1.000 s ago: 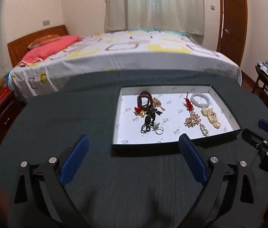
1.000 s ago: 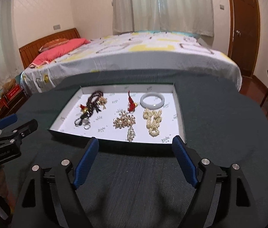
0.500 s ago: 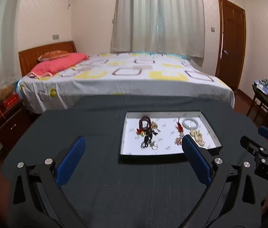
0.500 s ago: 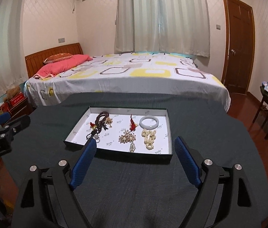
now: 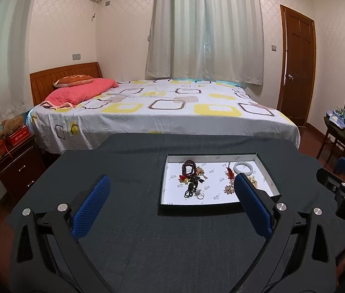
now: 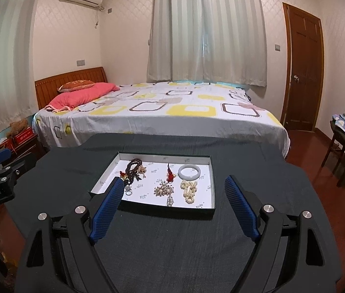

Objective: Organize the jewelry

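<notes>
On the dark felt-covered table (image 5: pixel 128 171) our shallow white-lined tray (image 6: pixel 204 210) holds a smooth pale bangle (image 6: pixel 189 171), beaded strands (image 6: pixel 134 168) and pearl clusters (image 6: pixel 189 190). Our left tongs (image 5: pixel 171 205) and right tongs (image 6: pixel 173 207), ribbed blue pads spread wide, hover before it, gripping nothing.

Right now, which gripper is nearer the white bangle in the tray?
Right. The right gripper hangs open over the tray's near edge, almost straight in front of the white bangle. The left gripper is open too, but off to the tray's left, farther away.

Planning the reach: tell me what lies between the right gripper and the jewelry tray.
Only bare dark tablecloth between the right gripper and the tray, seen in the right wrist view.
</notes>
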Motion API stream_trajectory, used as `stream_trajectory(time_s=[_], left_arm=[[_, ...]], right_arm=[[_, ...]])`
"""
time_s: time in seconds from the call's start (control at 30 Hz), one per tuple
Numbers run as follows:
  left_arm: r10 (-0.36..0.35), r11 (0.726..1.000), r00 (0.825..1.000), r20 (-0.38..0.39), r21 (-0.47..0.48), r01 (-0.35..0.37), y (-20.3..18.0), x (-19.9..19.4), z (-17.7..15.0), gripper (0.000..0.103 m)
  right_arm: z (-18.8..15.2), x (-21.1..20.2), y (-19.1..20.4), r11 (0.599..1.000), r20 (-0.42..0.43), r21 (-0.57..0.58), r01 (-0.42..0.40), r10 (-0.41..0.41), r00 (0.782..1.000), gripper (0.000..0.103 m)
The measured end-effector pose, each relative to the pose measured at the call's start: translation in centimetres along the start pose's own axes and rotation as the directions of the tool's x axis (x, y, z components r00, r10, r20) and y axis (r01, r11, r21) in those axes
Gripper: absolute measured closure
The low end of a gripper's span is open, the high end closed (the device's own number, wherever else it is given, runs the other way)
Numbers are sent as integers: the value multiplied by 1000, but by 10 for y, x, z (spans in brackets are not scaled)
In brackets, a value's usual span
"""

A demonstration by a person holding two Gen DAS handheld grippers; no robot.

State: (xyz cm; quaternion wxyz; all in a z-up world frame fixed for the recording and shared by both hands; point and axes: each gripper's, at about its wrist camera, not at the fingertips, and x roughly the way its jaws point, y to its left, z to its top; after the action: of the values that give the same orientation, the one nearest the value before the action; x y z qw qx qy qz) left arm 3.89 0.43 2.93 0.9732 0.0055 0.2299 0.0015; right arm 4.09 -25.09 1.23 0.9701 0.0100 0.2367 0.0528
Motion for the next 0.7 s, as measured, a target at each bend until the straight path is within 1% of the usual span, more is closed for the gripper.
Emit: stream_trajectory(time_s=[0.27, 0.7], left_arm=[[4, 1000, 1000, 9, -10, -4, 3, -5, 0, 4], [3, 1000, 1000, 2, -13, -3, 6, -5, 0, 4]], right_arm=[[1, -4, 1, 1000, 10, -3, 1, -1, 1000, 21], [1, -5, 2, 1000, 6, -2, -2, 2, 1000, 21]])
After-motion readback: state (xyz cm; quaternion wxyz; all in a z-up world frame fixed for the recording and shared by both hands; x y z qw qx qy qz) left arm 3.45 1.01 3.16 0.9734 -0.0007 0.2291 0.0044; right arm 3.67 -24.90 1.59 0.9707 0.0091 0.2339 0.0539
